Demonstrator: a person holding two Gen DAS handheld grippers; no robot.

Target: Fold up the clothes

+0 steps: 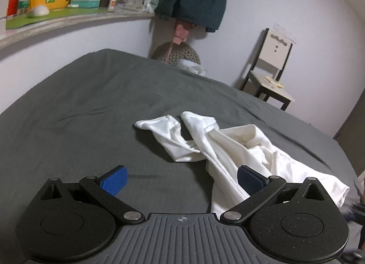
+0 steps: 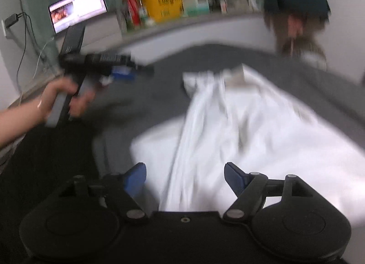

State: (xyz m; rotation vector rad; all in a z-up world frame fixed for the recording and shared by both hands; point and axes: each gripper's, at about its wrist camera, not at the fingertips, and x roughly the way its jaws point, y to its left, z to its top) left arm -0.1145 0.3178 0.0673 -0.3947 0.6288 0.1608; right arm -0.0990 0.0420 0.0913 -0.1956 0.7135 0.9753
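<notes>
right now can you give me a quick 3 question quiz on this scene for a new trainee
1. True or false: the left gripper is clamped on the white garment.
2. Multiple choice: the white garment lies on A) the chair, B) the grey bed sheet, C) the shelf.
3. Short answer: in the right wrist view, what is the person's left hand holding?

Key:
1. False. Its blue pads are spread apart with nothing between them; the right gripper is open too.
2. B. It lies crumpled and unfolded on the sheet.
3. The handle of the left gripper, raised above the sheet to the left of the garment.
</notes>
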